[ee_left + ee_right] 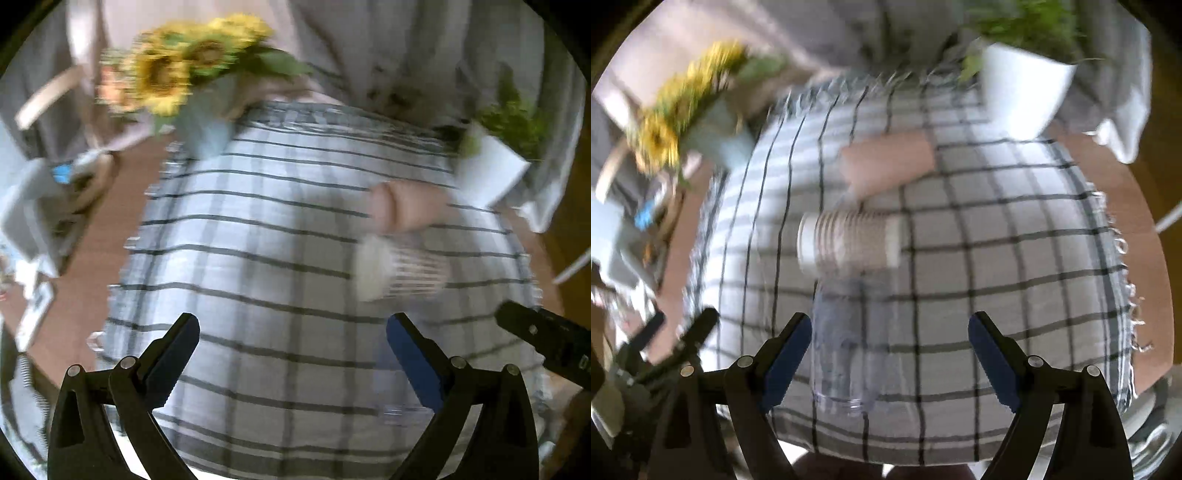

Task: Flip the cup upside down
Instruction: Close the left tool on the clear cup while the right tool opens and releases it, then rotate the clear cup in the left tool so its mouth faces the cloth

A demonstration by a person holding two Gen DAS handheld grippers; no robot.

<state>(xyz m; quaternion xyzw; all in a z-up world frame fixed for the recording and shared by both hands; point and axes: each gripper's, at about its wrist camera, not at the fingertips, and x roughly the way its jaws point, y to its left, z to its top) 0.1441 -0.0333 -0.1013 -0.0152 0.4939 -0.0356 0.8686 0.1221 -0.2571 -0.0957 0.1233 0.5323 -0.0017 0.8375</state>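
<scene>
Three cups lie on their sides on a checked cloth (997, 236). A ribbed white and brown paper cup (849, 242) lies mid-table; it also shows in the left wrist view (399, 267). A pink cup (886, 162) lies behind it, seen in the left wrist view too (406, 208). A clear plastic cup (846, 343) lies just ahead of my right gripper (890, 358), towards its left finger. My right gripper is open and empty. My left gripper (293, 358) is open and empty over the cloth, with the cups to its right. Both views are motion-blurred.
A pale blue vase of sunflowers (184, 70) stands at the back left of the table, and a white pot with a green plant (1023, 74) at the back right. Brown table edge (1126, 206) shows around the cloth. Clutter lies at the far left (37, 206).
</scene>
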